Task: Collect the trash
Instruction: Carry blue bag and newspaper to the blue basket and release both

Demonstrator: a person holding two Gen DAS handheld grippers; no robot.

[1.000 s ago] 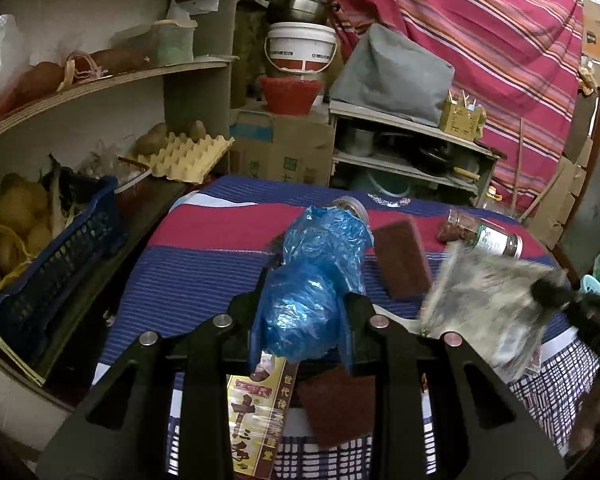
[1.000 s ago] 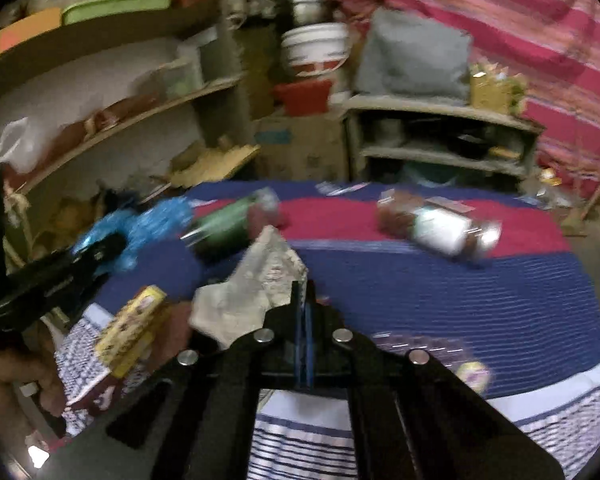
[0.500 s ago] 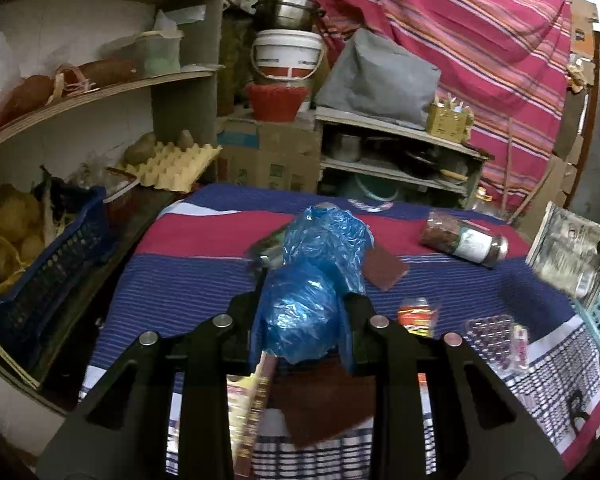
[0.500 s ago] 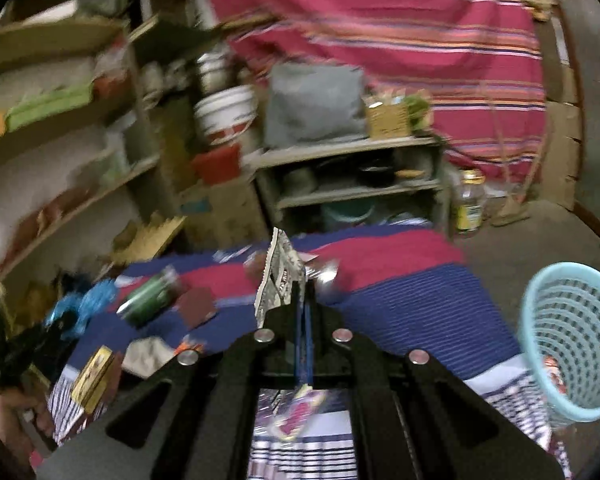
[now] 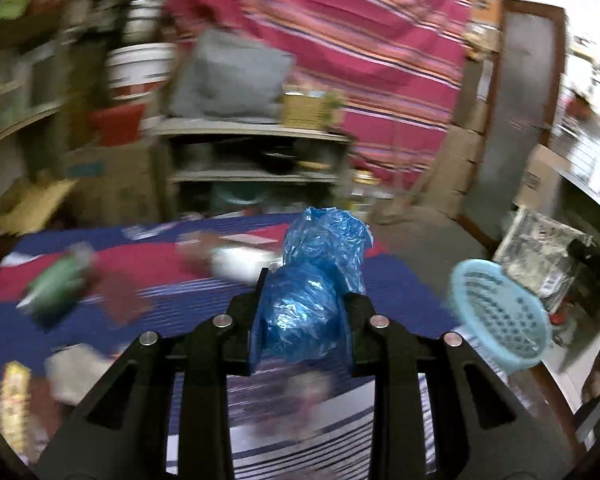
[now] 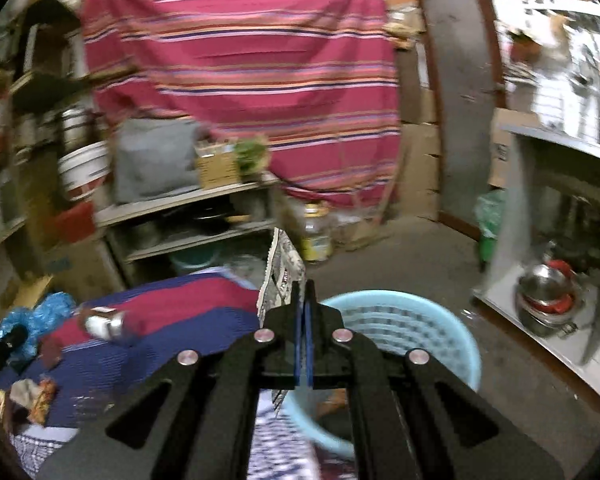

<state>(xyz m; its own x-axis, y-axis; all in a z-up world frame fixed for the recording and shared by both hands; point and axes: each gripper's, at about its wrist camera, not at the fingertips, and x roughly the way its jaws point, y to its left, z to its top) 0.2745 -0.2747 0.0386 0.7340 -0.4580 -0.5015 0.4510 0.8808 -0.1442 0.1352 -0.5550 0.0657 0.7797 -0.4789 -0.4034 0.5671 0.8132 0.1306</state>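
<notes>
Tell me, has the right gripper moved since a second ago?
Yes. The right gripper, shut on the printed wrapper, swung rightward off the table to above the blue basket.

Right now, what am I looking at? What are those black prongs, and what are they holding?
No robot: a person carries a two-fingered tool in each hand, each with a camera looking along its fingers. In the left view, the left tool grips a crumpled blue plastic bag. In the right view, the right tool pinches a printed wrapper above a light blue basket. On the striped tablecloth lie a jar and blurred litter.
</notes>
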